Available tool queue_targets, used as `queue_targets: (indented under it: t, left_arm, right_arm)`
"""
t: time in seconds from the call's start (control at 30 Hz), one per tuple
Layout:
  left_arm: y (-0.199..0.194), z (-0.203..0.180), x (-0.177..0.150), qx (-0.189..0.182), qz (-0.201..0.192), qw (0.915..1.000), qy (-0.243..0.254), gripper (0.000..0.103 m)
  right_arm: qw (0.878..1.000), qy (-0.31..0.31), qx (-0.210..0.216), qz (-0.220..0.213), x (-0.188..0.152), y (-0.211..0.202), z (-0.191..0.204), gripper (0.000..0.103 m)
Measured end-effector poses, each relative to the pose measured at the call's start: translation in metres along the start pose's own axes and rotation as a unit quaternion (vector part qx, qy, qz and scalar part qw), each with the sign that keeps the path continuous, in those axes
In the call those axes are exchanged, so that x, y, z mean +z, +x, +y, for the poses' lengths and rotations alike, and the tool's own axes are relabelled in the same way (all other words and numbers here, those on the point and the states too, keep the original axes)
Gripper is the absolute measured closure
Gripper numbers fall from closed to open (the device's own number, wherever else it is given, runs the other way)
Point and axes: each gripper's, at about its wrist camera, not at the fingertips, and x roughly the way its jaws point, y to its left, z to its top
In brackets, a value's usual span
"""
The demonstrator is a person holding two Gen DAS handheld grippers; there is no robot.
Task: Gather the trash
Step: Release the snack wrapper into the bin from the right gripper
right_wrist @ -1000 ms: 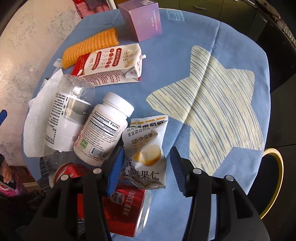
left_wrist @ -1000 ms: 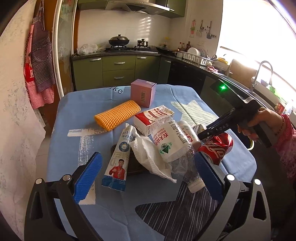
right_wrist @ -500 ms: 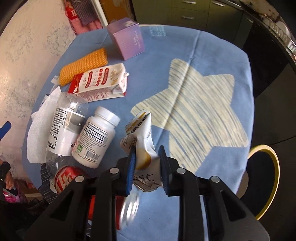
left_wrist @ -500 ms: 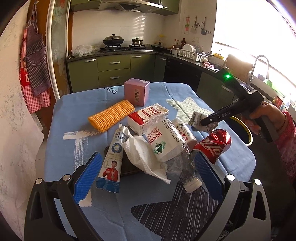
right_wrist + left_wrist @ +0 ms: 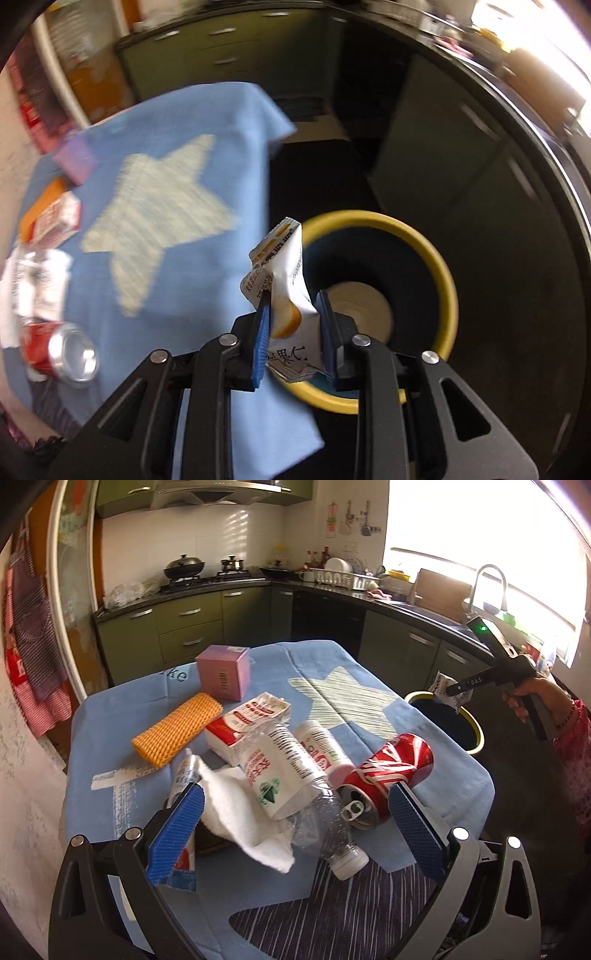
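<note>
Trash: one wrapper (image 5: 284,280) over one bin (image 5: 445,288), one can (image 5: 388,775)

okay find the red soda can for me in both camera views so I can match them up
Left wrist view: the red soda can lies on its side at centre right, just above the right blue pad, open end toward the camera.
Right wrist view: the same can lies at the lower left edge, blurred, silver end showing.
Shared landmark: the pale star on the blue tablecloth.

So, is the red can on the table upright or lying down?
Lying down. The red can rests on its side on the blue tablecloth, its opened top facing the left gripper.
</note>
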Motion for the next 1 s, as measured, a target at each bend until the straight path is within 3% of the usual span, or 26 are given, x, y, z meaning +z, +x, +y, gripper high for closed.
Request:
queue_targets:
  t: [0.3,0.6,0.8,1.0]
  left_arm:
    - [0.018,-0.031,0.017,-0.042,0.016,0.9968,0.066,0.005]
    - [0.040,-0.058,0.030,-0.089,0.043,0.9878,0.120,0.005]
    - [0.063,-0.073,0.046,-0.129,0.078,0.9752,0.162,0.005]
    - [0.096,-0.098,0.052,-0.146,0.120,0.9553,0.227,0.005]
  right_arm:
    - [0.995,0.078,-0.054,0.035,-0.007,0.058,-0.068,0.070]
    - [0.997,0.079,-0.019,0.010,-0.028,0.037,-0.065,0.063]
    - [0.997,0.082,0.006,-0.004,-0.047,0.022,-0.061,0.062]
    - [0.996,0.081,0.030,-0.015,-0.060,0.011,-0.053,0.062]
